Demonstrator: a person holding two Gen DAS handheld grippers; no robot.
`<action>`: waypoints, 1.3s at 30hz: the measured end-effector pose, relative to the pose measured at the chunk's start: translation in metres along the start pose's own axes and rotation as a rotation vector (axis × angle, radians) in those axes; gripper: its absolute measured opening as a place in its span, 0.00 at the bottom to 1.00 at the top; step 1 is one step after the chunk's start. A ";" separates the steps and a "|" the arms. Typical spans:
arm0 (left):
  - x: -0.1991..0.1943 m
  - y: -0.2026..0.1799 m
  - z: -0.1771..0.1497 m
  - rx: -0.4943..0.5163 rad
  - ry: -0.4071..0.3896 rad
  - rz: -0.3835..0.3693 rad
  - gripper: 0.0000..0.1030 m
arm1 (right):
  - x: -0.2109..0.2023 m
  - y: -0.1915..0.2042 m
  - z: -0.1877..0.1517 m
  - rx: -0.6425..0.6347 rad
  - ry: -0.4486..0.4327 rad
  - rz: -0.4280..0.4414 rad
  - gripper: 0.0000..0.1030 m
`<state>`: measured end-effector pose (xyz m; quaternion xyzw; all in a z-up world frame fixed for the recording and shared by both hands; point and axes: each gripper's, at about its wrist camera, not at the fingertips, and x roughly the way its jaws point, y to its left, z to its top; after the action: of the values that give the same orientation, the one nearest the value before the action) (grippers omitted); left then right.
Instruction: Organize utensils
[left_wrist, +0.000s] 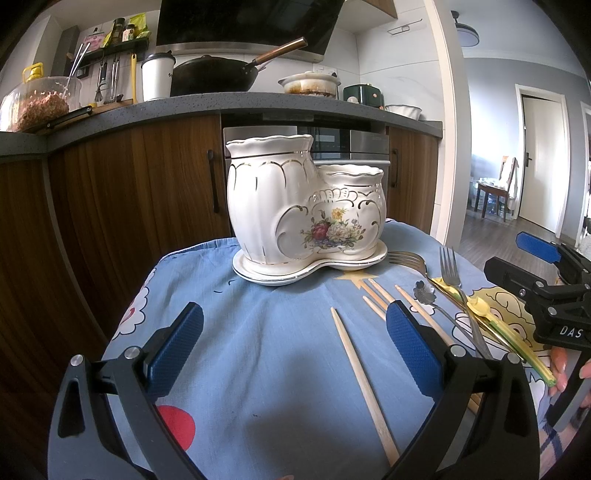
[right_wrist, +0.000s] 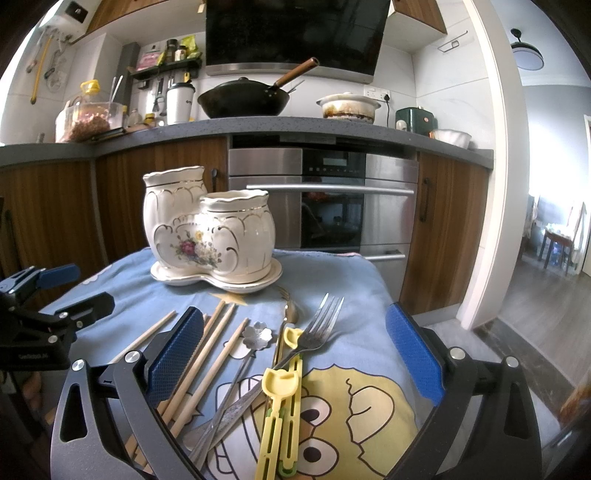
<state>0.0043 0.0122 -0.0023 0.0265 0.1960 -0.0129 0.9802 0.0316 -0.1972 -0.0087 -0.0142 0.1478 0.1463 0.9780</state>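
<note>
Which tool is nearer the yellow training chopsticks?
Right. The right tool hangs open directly over the yellow training chopsticks, which lie between its fingers. The left tool is open off to their left, over bare cloth and one wooden chopstick.

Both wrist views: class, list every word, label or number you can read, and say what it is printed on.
"DAS": white letters, cut off by the frame edge, on the right gripper body.
Left gripper body label: too blurred to read.
White cup marking: too small.
Oven display: illegible.
Shelf packets: illegible.
</note>
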 end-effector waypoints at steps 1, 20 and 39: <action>0.000 0.000 0.000 0.000 0.000 0.000 0.95 | 0.000 0.000 0.000 0.000 0.000 0.000 0.95; 0.005 0.002 -0.003 -0.012 0.011 -0.008 0.95 | 0.001 0.000 0.000 0.000 0.001 0.001 0.95; 0.007 -0.001 0.004 0.028 0.057 -0.011 0.95 | -0.003 -0.019 0.012 0.025 0.030 -0.034 0.95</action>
<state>0.0124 0.0108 -0.0019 0.0393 0.2238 -0.0203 0.9736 0.0376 -0.2150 0.0028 -0.0065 0.1642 0.1274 0.9781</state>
